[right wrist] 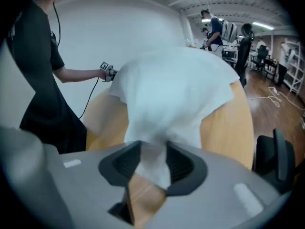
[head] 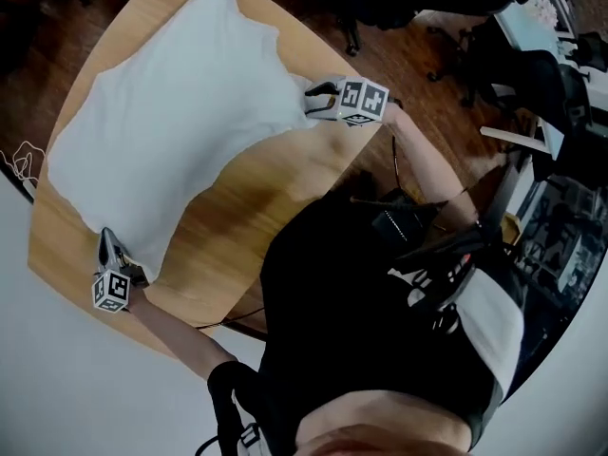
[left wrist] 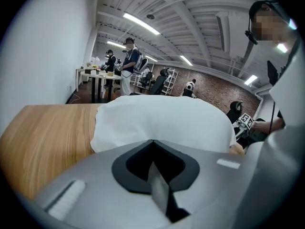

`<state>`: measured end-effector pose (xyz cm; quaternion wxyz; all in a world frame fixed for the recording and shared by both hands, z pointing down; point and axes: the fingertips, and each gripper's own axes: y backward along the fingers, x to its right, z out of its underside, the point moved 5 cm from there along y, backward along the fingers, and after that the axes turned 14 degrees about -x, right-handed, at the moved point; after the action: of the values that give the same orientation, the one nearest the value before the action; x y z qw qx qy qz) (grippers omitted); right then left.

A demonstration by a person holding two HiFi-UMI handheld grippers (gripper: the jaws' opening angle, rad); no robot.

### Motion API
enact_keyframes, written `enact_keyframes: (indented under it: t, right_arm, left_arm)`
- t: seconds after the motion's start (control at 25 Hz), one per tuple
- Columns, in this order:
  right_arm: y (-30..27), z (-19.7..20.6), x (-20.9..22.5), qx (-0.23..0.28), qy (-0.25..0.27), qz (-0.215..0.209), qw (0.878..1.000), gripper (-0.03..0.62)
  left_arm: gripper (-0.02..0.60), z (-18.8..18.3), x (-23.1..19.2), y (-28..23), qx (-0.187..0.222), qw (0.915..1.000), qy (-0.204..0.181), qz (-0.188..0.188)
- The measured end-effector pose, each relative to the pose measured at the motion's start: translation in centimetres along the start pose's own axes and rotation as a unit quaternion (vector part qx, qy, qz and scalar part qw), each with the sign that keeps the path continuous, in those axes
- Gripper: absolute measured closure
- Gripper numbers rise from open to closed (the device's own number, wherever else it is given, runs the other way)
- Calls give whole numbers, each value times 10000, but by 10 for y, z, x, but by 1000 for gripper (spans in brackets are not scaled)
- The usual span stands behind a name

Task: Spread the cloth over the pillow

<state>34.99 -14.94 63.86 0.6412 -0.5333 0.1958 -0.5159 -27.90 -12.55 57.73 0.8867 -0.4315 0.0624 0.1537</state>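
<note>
The round light-wood tabletop [head: 256, 188] carries a large white cloth [head: 171, 122], which lies humped over the pillow; the pillow itself is covered in every view. The cloth runs from the near left to the far right of the tabletop.

The right gripper [head: 318, 98] is clamped on the cloth's right edge. Its own view shows a bunched fold of white fabric pinched between the jaws, with the fabric fanning out beyond them. The left gripper [head: 107, 245] sits at the cloth's near-left corner with its jaws drawn together on the edge there, a thin pale strip caught in the gap — the two grippers are well apart, at opposite ends of the cloth.

On the left and at the far end, the cloth comes close to the tabletop's rim. A broad band of bare wood stays open on the near right side, between the cloth and the person's black shirt [head: 370, 302].

Only the head view shows the cloth's whole outline. The left gripper view shows its domed height and standing people [left wrist: 128, 66] by far desks — the right gripper view shows a dark office chair [right wrist: 276, 161] on the wooden floor [right wrist: 281, 99].
</note>
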Motion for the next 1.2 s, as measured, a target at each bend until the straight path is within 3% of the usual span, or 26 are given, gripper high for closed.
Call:
enact_keyframes:
  t: [0.04,0.08,0.2,0.28,0.36,0.4,0.44,0.48,0.52,0.56,0.6,0.64,0.76,0.84,1.0,1.08,1.2]
  right_arm:
    - [-3,3,-11,-171,59,-51,9998,549]
    - [5,4,-19,-342,120,-34,9993,592]
    - [66,-1,-41,-814,308,637,9942,593]
    - [92,-7,-46,-580,170,1007,9931,592]
    - [76,-10,-33,-13,-126,1070,9942,592]
    - [57,-11,-25,120,-281,1028,9942,537]
    - [34,-12,-21,88,-378,969,9945,268]
    - [13,-12,-22,-44,-411,933,9948,235]
    - [-4,-11,-23,-203,-436,931,9945,237]
    - [-12,-8,-25,-364,-486,954,9936,319]
    - [-10,-7,-30,-537,-539,999,9921,571]
    - [4,-9,-38,-725,-544,1068,9901,582]
    - [72,-30,-72,-1044,-285,1555,9819,582]
    - [82,-30,-77,-1149,-355,1756,9771,582]
    - [-19,15,-43,-1669,-272,1413,9754,581]
    - [-42,29,-33,-1938,-82,1470,9699,575]
    - [-28,45,-24,-2236,-197,1624,9609,385]
  left_arm:
    - [578,4,4,0,12,10000,29,14]
    - [578,6,9,0,4,10000,32,37]
    - [578,7,19,3,-96,9998,-75,178]
    - [578,7,17,7,-116,9996,-71,241]
    - [578,9,11,12,-18,9997,40,225]
    - [578,10,10,13,45,9997,92,205]
    - [578,13,11,14,88,9997,122,187]
    - [578,16,14,14,106,9997,131,175]
    - [578,18,17,14,104,9997,125,169]
    - [578,21,20,13,84,9998,109,175]
    - [578,24,23,13,47,9998,84,196]
    - [578,26,25,13,0,9997,47,231]
    - [578,25,27,12,-101,9993,-55,352]
    - [578,28,26,14,-127,9991,-35,402]
    - [578,40,32,15,-183,9983,88,542]
    - [578,47,34,15,-236,9979,119,585]
    - [578,61,30,18,-177,9981,277,517]
